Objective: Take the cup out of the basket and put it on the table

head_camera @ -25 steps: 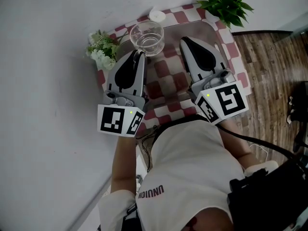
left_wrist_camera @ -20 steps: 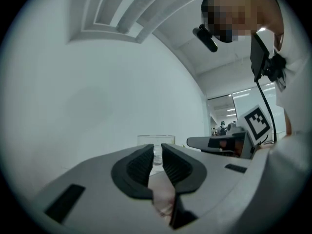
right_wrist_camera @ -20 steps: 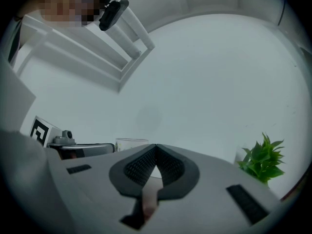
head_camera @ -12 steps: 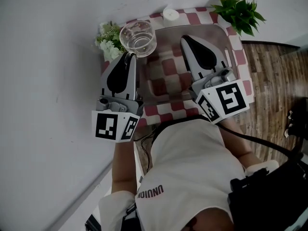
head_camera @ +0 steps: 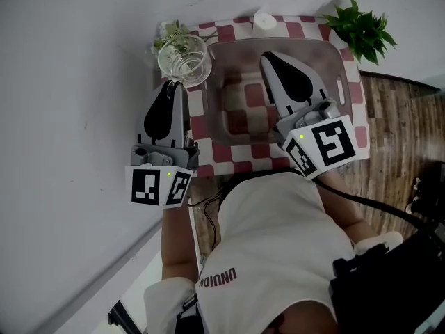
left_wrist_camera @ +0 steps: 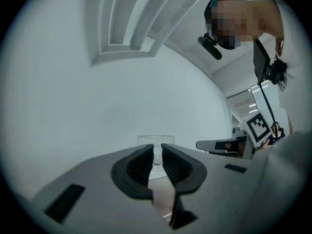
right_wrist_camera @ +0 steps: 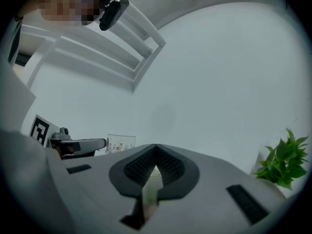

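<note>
A clear glass cup point(head_camera: 183, 60) hangs over the table's left edge, just left of the basket point(head_camera: 342, 67), a shallow grey see-through tray. My left gripper point(head_camera: 178, 82) is shut on the cup's near rim. In the left gripper view the pads pinch the glass wall of the cup point(left_wrist_camera: 156, 141) at the left gripper's point(left_wrist_camera: 157, 152) tips. My right gripper point(head_camera: 268, 58) hovers over the basket's inside, shut and empty. The right gripper view shows the right gripper's point(right_wrist_camera: 156, 149) tips meeting, with the cup point(right_wrist_camera: 120, 143) off to the left.
The table carries a red-and-white checked cloth point(head_camera: 278, 161). White flowers point(head_camera: 169, 32) stand at the back left, right beside the cup. A white round candle point(head_camera: 264, 22) sits behind the basket, and a green plant point(head_camera: 361, 29) at the back right. Wooden floor lies to the right.
My left gripper has carried the cup leftward, from above the basket's back left to beyond its left rim near the flowers. The right gripper stays over the basket.
</note>
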A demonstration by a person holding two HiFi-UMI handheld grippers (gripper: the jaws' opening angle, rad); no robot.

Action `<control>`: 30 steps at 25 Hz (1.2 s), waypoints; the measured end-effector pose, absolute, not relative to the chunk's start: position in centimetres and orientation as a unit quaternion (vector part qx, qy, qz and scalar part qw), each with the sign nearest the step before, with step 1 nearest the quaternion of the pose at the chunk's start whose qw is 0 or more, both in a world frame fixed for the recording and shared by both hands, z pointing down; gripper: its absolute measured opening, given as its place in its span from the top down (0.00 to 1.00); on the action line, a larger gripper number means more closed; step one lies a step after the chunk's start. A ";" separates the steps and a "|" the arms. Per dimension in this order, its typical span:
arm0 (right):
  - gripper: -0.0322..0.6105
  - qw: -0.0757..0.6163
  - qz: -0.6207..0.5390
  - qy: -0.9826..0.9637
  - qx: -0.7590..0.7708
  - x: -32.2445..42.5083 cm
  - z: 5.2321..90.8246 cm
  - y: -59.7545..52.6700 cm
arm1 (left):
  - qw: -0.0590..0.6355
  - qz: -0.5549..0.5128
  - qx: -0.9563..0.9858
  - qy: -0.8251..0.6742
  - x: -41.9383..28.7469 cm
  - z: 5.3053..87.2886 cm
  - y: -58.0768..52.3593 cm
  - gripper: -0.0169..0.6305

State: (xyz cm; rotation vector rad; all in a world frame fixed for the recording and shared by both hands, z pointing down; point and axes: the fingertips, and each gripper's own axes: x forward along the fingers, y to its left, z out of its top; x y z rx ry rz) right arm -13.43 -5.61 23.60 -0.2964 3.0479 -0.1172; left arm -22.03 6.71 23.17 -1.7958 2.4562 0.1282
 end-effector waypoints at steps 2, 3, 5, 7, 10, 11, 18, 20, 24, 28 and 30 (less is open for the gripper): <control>0.92 0.038 -0.038 0.994 -0.091 -13.7 23.6 -5.4 | 0.049 0.043 -0.582 0.811 -22.4 23.3 7.3 0.88; 0.92 0.037 -0.038 0.995 -0.089 -13.8 23.6 -5.2 | 0.049 0.044 -0.578 0.813 -22.5 23.3 7.6 0.88; 0.92 0.035 -0.039 0.995 -0.084 -14.1 23.7 -4.9 | 0.051 0.045 -0.571 0.818 -22.8 23.4 8.1 0.88; 0.92 0.033 -0.039 0.996 -0.079 -14.5 23.9 -4.5 | 0.052 0.048 -0.564 0.823 -23.1 23.6 8.7 0.88; 0.92 0.028 -0.039 0.996 -0.071 -15.0 24.2 -3.8 | 0.052 0.054 -0.554 0.829 -23.6 24.2 9.6 0.88; 0.92 0.026 -0.038 0.997 -0.068 -15.2 24.3 -3.5 | 0.050 0.055 -0.552 0.831 -23.8 24.5 9.9 0.88; 0.92 0.016 -0.031 0.998 -0.055 -16.7 24.8 -1.9 | 0.034 0.072 -0.539 0.839 -25.3 26.9 11.7 0.88; 0.92 0.013 -0.028 0.998 -0.052 -16.9 24.9 -1.6 | 0.029 0.074 -0.537 0.840 -25.6 27.5 12.1 0.88; 0.92 0.007 -0.026 0.998 -0.050 -17.4 25.1 -1.2 | 0.017 0.074 -0.535 0.841 -26.3 28.8 12.4 0.88; 0.92 -0.002 -0.023 0.999 -0.047 -17.6 25.6 -0.9 | 0.007 0.076 -0.534 0.842 -26.5 30.3 12.5 0.88; 0.92 -0.006 -0.020 0.999 -0.044 -17.7 25.7 -0.7 | 0.001 0.078 -0.534 0.842 -26.7 31.1 12.6 0.88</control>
